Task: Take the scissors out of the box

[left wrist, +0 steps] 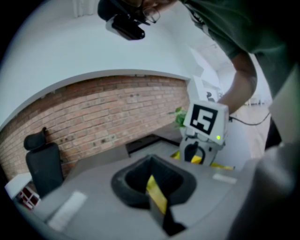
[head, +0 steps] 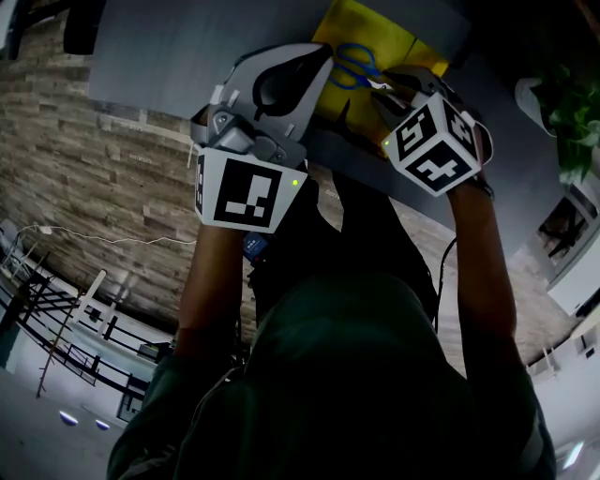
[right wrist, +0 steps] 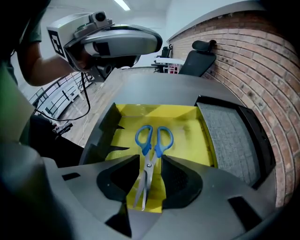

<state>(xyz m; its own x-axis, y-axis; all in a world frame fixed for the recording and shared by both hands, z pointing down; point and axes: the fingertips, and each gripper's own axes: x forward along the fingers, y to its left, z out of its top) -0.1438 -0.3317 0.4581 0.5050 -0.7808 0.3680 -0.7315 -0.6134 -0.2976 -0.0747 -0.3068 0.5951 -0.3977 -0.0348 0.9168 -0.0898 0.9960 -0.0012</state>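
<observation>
Blue-handled scissors [right wrist: 151, 150] lie flat on the bottom of an open yellow box [right wrist: 187, 136], handles away from me. My right gripper [right wrist: 151, 164] points steeply down into the box. It is open, with one jaw on each side of the blades and neither touching them. In the head view the scissors [head: 352, 66] show between both grippers on the yellow box [head: 375, 28]. My left gripper [left wrist: 154, 187] is shut on a yellow strip of the box's edge [left wrist: 158, 199], at the box's left side, and shows again in the right gripper view [right wrist: 105, 70].
The box stands on a grey table [right wrist: 154, 89]. A grey mat in a dark frame [right wrist: 229, 136] lies just right of the box. A brick wall [right wrist: 262, 61] runs behind, with a black office chair [right wrist: 199, 58] and a green plant [head: 572, 112] nearby.
</observation>
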